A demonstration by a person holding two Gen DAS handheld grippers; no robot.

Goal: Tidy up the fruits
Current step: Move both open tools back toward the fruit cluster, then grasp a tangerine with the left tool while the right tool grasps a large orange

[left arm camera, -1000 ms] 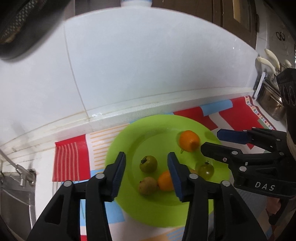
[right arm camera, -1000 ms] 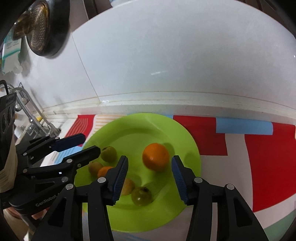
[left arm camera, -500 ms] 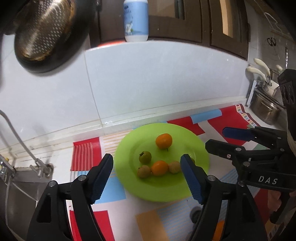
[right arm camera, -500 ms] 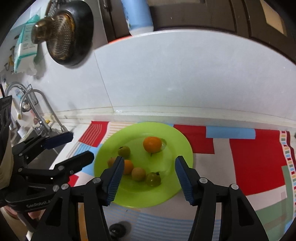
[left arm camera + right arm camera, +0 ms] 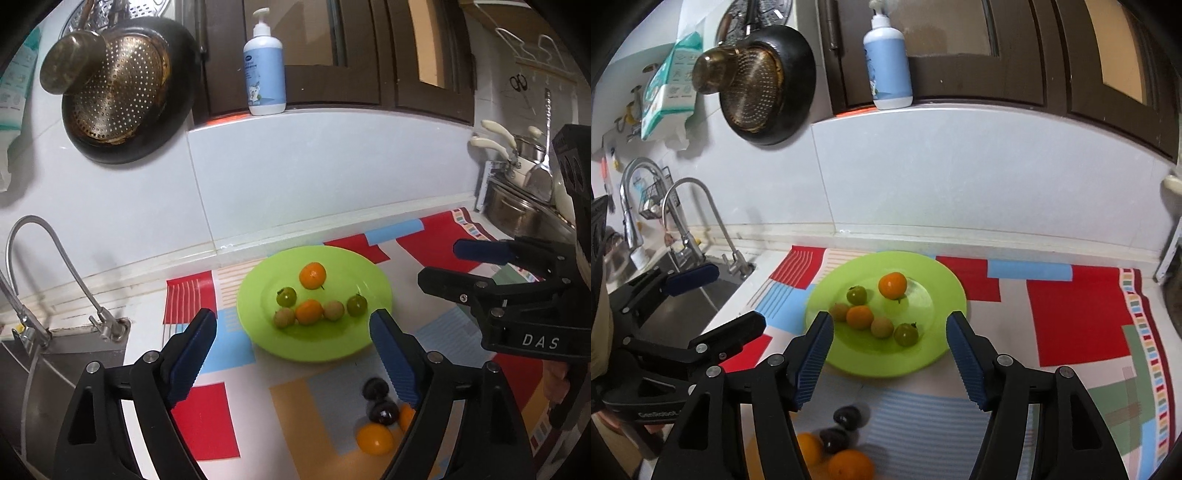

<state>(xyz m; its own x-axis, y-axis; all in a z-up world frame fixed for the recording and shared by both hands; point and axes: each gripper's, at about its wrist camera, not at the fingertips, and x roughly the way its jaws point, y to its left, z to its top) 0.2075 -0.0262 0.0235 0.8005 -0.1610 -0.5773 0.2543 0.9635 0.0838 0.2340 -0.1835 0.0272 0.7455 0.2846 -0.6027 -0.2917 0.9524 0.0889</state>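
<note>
A lime-green plate [image 5: 376,291] [image 5: 942,280] lies on the patterned mat and carries several fruits: an orange [image 5: 312,275] [image 5: 892,285] at the back, green tomatoes [image 5: 286,297] [image 5: 906,334], a second orange [image 5: 308,312] [image 5: 860,316] and brownish round fruits [image 5: 334,310] [image 5: 882,327]. Loose on the mat near me are two dark fruits [image 5: 384,411] [image 5: 846,417] and oranges [image 5: 374,438] [image 5: 850,466]. My left gripper [image 5: 291,354] hangs above the mat in front of the plate, jaws opening, nothing between them. My right gripper [image 5: 888,358] is likewise opening and empty.
A sink [image 5: 40,376] with a curved tap [image 5: 44,243] lies at the left. A strainer and pan [image 5: 122,96] hang on the wall, and a soap bottle [image 5: 264,64] stands on the ledge. Steel pots [image 5: 517,206] sit at the right.
Both grippers have pulled back and up from the plate, and their jaws have spread wider. The fruits they were around now rest on the plate. Loose fruits on the mat have come into view.
</note>
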